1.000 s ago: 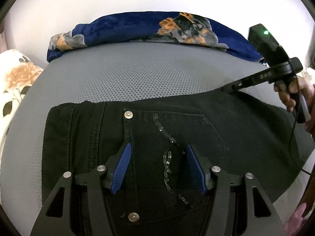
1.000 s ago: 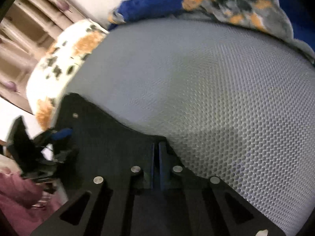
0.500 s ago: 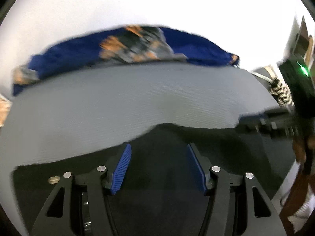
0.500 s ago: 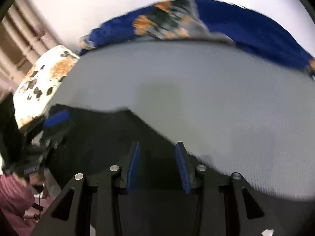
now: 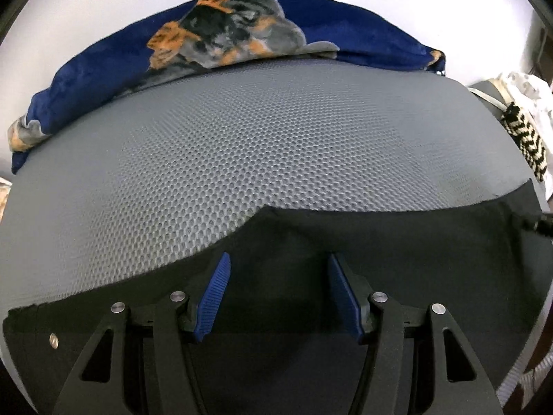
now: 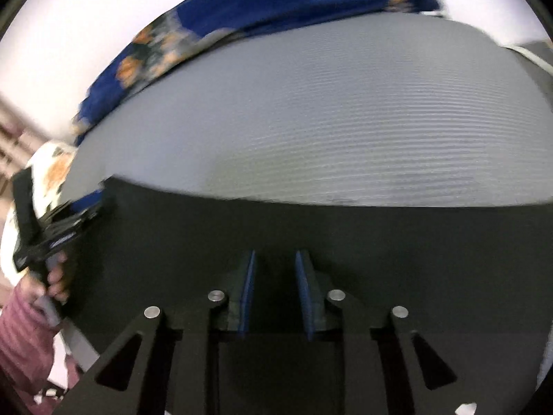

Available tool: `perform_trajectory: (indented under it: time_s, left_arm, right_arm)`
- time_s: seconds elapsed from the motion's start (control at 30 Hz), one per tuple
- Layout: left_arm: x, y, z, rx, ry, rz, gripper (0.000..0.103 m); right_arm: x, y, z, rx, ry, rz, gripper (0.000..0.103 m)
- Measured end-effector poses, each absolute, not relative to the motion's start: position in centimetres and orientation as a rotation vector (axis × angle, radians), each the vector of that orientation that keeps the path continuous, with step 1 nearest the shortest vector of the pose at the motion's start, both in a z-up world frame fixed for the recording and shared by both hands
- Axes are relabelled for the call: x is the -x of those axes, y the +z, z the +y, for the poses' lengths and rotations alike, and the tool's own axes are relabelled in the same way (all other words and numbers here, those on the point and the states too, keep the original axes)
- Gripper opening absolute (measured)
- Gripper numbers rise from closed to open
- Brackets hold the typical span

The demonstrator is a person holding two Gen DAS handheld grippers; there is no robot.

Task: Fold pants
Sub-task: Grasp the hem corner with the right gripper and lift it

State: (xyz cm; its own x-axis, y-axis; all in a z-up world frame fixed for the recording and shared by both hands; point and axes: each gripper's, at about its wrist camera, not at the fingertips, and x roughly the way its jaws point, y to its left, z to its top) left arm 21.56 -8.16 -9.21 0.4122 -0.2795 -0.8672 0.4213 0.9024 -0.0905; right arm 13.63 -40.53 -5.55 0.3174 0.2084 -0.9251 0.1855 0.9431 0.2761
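Observation:
Black pants [image 5: 397, 242] lie flat on a grey mesh mattress [image 5: 276, 138], their far edge running across both views. My left gripper [image 5: 278, 256] hovers over the plain black fabric with its blue pads wide apart and nothing between them. In the right wrist view the pants [image 6: 380, 235] fill the lower half. My right gripper [image 6: 275, 252] points down over them. Its jaws are closing, a narrow gap still shows, and no cloth is pinched. At the left edge of that view a hand [image 6: 55, 280] in a pink sleeve holds the left gripper [image 6: 98, 207] over the pants.
A blue blanket [image 5: 242, 34] with orange and grey print is bunched along the mattress's far edge against a white wall. A floral pillow [image 6: 52, 169] lies at the left. A black-and-white patterned cloth [image 5: 528, 141] sits past the right edge.
Both grippers slid to the right along the pants; the sequinned pocket and rivets left the left view. The right gripper went from shut to open, then narrowed again.

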Motion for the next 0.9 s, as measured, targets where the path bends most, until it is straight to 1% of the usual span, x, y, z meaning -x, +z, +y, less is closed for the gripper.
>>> perform_trajectory:
  time_s: [0.13,0.2,0.33,0.4,0.57,0.9]
  left_arm:
    - [-19.1,-7.9,-8.4,-0.134,-0.462,1.052,0.060]
    - [-17.9,-7.5,-8.6,-0.125,-0.468,1.055,0.062]
    - [-15.5,-7.5,-9.6,-0.118,-0.487,1.076,0.062]
    - [-14.8,-7.4,-10.1,-0.120,-0.503,1.079,0.062]
    - [-12.8,-6.9,-11.6,-0.139,-0.550,1.081,0.062]
    - [-11.0,-7.5,-15.1,-0.163,-0.582,1.121,0.062]
  right_arm:
    - [-10.9,-3.3,-45.9,-0.438,-0.058,1.186,0.026]
    - [-9.6,-2.7,-48.3,-0.494,-0.070,1.168,0.028]
    - [-6.7,-2.4,-52.7,-0.630,-0.075,1.157,0.029]
    - [-5.2,-2.5,-55.2,-0.707,-0.070,1.168,0.029]
    - [-1.8,-2.7,-60.3,-0.759,-0.123,1.183,0.029]
    - [2.3,-5.2,-65.5,-0.860,-0.106,1.194,0.029]
